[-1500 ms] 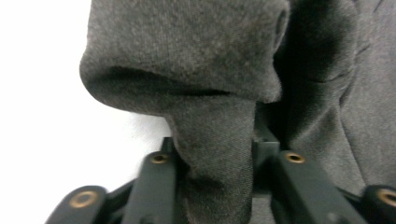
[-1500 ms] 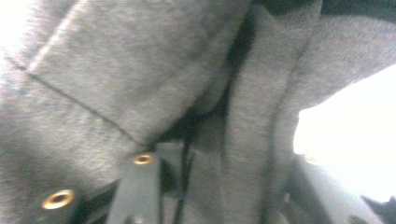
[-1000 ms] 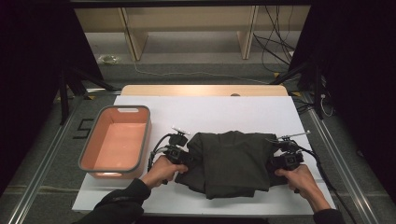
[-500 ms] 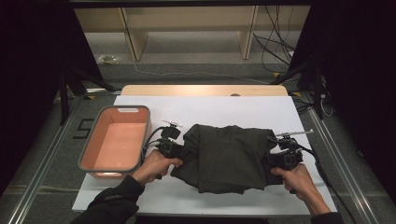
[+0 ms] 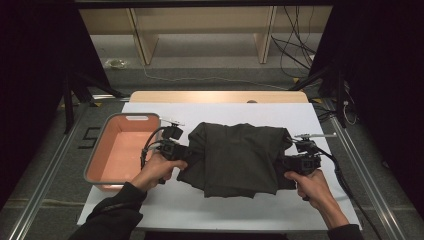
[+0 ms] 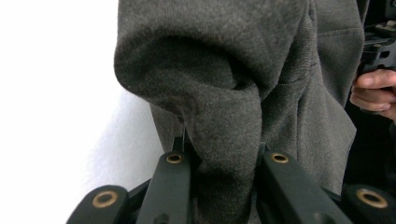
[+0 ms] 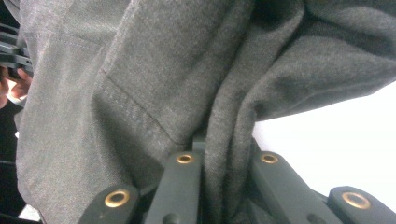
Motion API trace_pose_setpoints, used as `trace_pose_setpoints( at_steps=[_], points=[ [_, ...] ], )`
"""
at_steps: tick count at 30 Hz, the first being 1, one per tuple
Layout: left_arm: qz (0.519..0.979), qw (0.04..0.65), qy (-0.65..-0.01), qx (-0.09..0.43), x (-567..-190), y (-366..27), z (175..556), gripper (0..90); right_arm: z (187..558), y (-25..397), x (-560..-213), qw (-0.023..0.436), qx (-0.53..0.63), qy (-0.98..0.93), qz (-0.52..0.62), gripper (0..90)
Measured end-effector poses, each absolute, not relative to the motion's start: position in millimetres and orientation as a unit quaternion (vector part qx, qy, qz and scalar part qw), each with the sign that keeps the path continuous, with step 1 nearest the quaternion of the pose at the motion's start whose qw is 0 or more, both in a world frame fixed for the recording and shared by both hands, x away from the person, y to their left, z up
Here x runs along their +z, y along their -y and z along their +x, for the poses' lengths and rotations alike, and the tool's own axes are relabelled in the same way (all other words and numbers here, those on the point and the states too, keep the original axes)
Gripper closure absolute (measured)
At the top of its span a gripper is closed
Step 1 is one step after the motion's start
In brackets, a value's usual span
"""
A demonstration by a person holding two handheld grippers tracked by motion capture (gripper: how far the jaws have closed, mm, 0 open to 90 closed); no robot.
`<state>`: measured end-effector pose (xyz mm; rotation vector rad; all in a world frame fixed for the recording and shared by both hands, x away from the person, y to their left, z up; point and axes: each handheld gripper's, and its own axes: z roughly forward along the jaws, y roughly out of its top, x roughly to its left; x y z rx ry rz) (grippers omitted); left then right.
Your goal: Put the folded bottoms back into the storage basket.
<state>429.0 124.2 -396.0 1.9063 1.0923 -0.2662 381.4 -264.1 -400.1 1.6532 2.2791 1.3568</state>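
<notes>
A folded dark grey garment [image 5: 237,157] sits at the centre of the high view, held at its two ends and hanging a little between them over the white desk [image 5: 200,212]. The left gripper [image 5: 184,151] grips the garment's left edge; in the left gripper view its two black fingers [image 6: 173,186] are clamped on a thick bunched fold of the cloth [image 6: 233,84], which rises from between them and fills the middle and right of that frame. The right gripper [image 5: 283,162] grips the garment's right edge; in the right gripper view its fingers [image 7: 182,186] are pressed together on a gathered fold of the same cloth [image 7: 140,93], with a stitched seam running across the left part of the frame.

The person's left hand [image 5: 157,170] holds its gripper just left of centre in the high view, and the right hand [image 5: 312,187] holds the other at lower right. A salmon-coloured tray [image 5: 95,167] stands at the left of the desk, just beside the left gripper. Behind the white desk surface, a pale wooden board [image 5: 215,96] lies along its far edge.
</notes>
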Motion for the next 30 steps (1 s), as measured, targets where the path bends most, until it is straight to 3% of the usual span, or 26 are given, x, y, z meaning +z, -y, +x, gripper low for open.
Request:
trace_pose_setpoints(
  at_steps=[30],
  points=[
    [0.737,0.49,-0.462,-0.061,-334,-212,444,77.9,425,187,-338,0.01,0.481,-0.739,0.472,85.9]
  ],
)
